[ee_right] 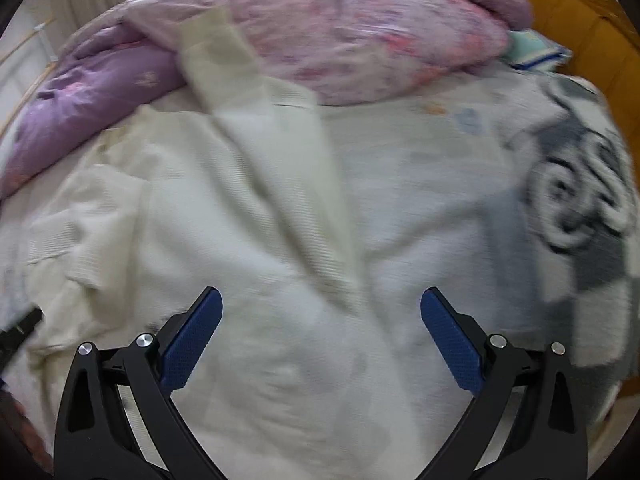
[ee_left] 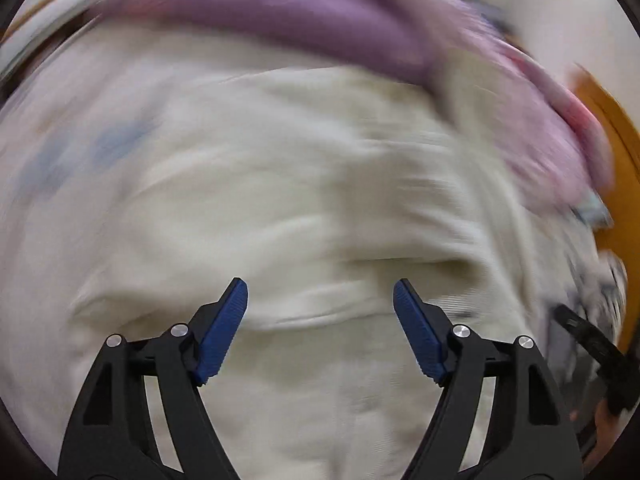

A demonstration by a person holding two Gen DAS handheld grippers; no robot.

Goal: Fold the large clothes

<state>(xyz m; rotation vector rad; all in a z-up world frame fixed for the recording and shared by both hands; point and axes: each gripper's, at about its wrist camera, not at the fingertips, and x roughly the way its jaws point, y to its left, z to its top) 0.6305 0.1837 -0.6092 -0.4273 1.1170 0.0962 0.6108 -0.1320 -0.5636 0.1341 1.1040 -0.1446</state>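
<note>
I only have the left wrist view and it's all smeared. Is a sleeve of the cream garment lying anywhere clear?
Observer: Yes, one sleeve runs up onto the pink quilt.
Operator: What's on the right side of the bed?
Observer: A grey and white patterned blanket, beside the cream garment.
Operator: Are the right tongs holding cloth?
Observer: No, the right tongs are open with nothing between them.

The left wrist view is smeared by motion blur, so the cream garment [ee_left: 280, 184] shows no weave and the purple quilt [ee_left: 288, 12] no pattern; a black object [ee_left: 592, 344] at lower right is cut off by the frame edge and unidentifiable.
</note>
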